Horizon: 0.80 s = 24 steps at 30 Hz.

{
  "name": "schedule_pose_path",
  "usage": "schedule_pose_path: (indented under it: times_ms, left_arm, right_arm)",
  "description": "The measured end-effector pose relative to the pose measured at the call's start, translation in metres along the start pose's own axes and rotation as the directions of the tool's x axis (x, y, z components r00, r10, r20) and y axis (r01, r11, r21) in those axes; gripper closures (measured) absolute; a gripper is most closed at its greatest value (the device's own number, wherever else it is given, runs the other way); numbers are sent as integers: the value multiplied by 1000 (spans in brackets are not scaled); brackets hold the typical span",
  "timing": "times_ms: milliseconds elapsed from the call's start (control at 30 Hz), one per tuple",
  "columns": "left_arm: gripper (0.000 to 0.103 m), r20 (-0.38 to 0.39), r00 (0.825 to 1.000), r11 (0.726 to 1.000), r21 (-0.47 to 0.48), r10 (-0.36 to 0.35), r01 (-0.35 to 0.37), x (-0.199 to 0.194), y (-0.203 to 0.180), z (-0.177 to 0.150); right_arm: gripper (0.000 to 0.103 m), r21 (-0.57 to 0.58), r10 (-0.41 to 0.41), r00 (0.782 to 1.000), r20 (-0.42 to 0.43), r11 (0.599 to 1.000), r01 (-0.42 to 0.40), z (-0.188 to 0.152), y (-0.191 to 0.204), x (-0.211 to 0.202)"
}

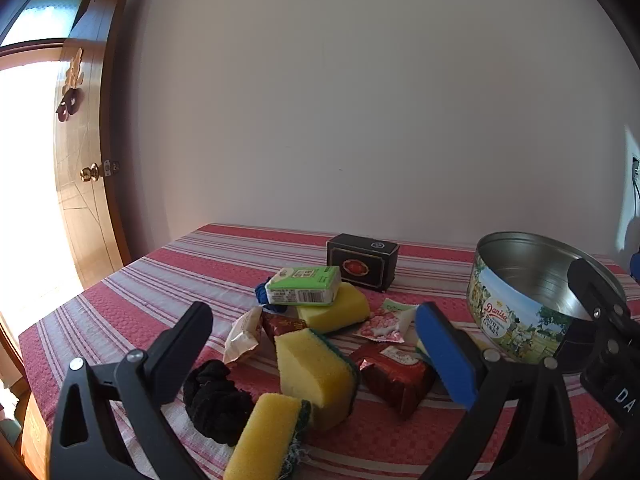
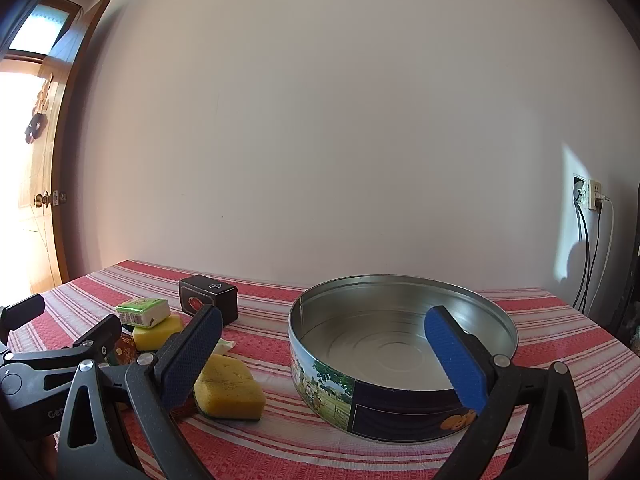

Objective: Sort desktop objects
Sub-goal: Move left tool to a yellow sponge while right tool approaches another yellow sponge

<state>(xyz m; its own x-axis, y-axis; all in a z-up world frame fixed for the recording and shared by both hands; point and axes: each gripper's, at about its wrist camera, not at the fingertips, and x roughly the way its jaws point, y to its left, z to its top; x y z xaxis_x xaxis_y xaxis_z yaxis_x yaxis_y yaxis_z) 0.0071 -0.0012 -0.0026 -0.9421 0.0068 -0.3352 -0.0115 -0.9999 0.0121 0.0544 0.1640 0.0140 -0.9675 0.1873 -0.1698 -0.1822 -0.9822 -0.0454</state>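
A pile lies on the red striped tablecloth: three yellow sponges, a black scrunchie, a green-white carton, red wrapped sweets, a pink packet and a black box. My left gripper is open and empty, hovering over the pile. An empty round Danisa cookie tin stands to the right. My right gripper is open and empty, in front of the tin's near rim. The left gripper also shows in the right wrist view.
The table stands against a plain wall. A wooden door is at the far left. A wall socket with cables is at the right. A yellow sponge lies just left of the tin.
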Motion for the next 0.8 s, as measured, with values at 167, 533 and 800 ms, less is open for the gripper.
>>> schedule_pose_path:
  times_ms: [167, 533, 800]
  left_arm:
    - [0, -4, 1000, 1000, 0, -5, 5, 0, 0, 0]
    - [0, 6, 1000, 999, -20, -26, 26, -2, 3, 0]
    - [0, -37, 984, 984, -36, -173, 172, -19, 34, -11]
  right_arm:
    - [0, -1, -2, 1000, -6, 1000, 2, 0, 1, 2]
    - [0, -2, -5, 1000, -7, 1000, 5, -1, 3, 3]
    - [0, 6, -10, 1000, -21, 1000, 10, -3, 2, 3]
